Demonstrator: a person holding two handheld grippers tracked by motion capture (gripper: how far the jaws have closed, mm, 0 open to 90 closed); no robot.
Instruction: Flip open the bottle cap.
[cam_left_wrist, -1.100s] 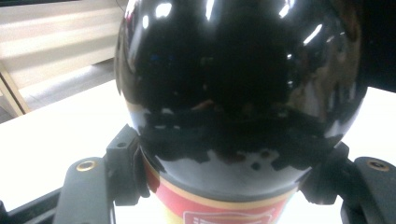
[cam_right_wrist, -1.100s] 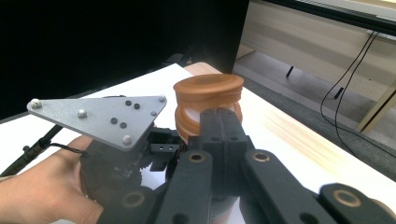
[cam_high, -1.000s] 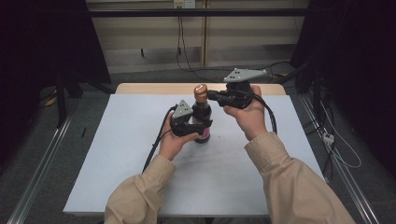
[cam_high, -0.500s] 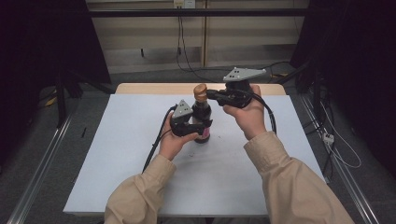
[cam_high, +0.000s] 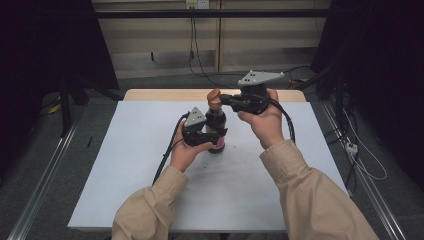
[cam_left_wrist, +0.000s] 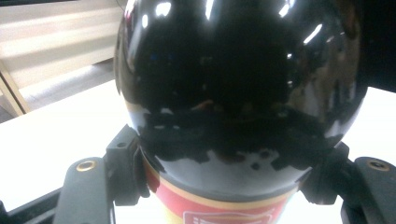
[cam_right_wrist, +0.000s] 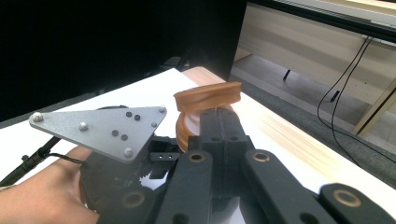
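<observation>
A person's two sleeved forearms reach over a white worktop (cam_high: 125, 165). The left gripper (cam_high: 207, 136) is clamped around the body of a dark bottle (cam_high: 216, 122) standing upright near the worktop's middle. Just beyond, the right gripper (cam_high: 225, 99) is closed on the bottle's brown cap (cam_high: 214, 94), which sits tilted on the neck.

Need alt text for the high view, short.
A person at a white table holds a dark bottle upright, the left tongs shut around its body. The right tongs come in level from the right and are shut at the brown cap. Both beige sleeves enter from the bottom edge.
</observation>
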